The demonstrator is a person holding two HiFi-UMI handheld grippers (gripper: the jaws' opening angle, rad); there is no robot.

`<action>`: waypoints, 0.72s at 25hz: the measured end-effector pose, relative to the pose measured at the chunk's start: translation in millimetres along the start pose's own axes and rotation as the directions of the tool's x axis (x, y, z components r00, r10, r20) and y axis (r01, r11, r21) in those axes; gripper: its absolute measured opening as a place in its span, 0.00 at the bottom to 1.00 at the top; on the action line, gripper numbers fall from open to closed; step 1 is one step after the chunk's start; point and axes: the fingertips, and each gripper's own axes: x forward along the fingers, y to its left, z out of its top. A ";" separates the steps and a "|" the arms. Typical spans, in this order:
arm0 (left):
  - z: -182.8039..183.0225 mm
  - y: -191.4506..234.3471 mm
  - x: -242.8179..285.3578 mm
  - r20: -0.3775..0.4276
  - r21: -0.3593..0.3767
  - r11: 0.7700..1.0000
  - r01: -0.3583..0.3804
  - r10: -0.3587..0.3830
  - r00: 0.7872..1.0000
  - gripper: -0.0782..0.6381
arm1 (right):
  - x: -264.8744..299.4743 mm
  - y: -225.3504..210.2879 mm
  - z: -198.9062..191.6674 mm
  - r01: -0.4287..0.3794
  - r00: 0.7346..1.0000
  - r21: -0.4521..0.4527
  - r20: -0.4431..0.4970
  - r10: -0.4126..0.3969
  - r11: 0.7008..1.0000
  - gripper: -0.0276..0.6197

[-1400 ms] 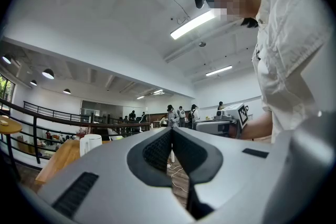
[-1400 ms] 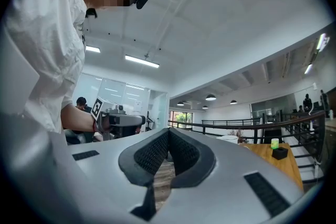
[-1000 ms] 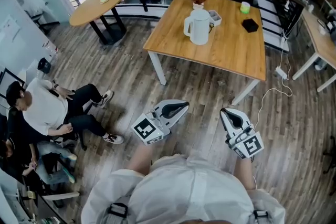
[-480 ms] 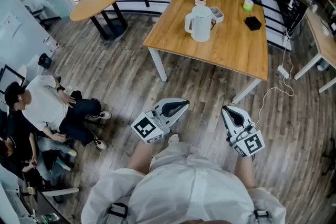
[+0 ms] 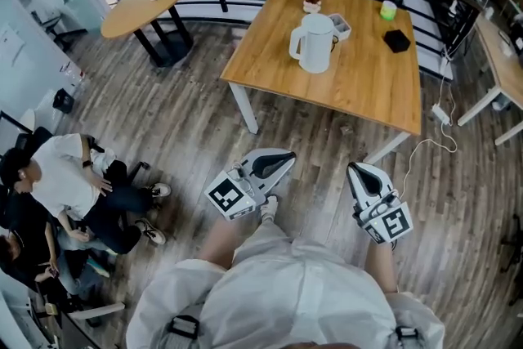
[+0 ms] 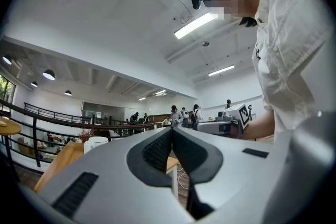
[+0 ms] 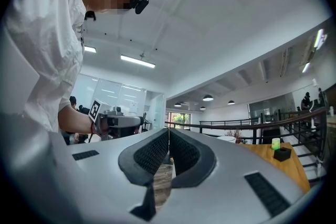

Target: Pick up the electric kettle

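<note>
Grey left gripper (image 5: 284, 158), jaws pressed together and empty, grey right gripper (image 5: 358, 170) the same, white electric kettle (image 5: 315, 43) upright at their twelve o'clock on the square wooden table (image 5: 368, 82) (well apart from both).

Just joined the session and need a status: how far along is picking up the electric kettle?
Nothing is done yet: the electric kettle stands untouched on the wooden table. In hand: nothing. The left gripper and right gripper are both shut and empty, short of the table. Left to do: approach, open a gripper, grasp, lift.
</note>
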 end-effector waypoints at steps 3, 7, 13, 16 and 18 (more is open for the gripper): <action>0.6 33.2 2.6 0.013 -0.003 1.000 0.008 -0.008 1.000 0.12 | 29.5 -10.7 -2.9 0.002 1.000 0.006 -0.002 -0.002 1.000 0.06; 2.9 75.6 9.0 0.022 -0.007 1.000 0.021 -0.021 1.000 0.12 | 68.0 -26.5 -3.9 0.005 1.000 0.021 0.000 -0.005 1.000 0.06; 1.9 138.2 12.3 0.011 -0.007 0.997 0.071 -0.071 0.997 0.12 | 126.9 -51.1 -3.8 0.044 0.999 0.015 0.005 -0.044 0.999 0.06; 5.5 166.2 12.5 0.015 -0.004 0.996 0.087 -0.087 0.996 0.12 | 152.6 -59.1 -3.6 0.062 0.998 0.011 0.006 -0.062 0.998 0.06; 5.8 182.4 11.9 0.014 0.000 0.995 0.097 -0.097 0.995 0.12 | 167.2 -63.6 -4.2 0.070 0.998 0.009 0.009 -0.070 0.998 0.06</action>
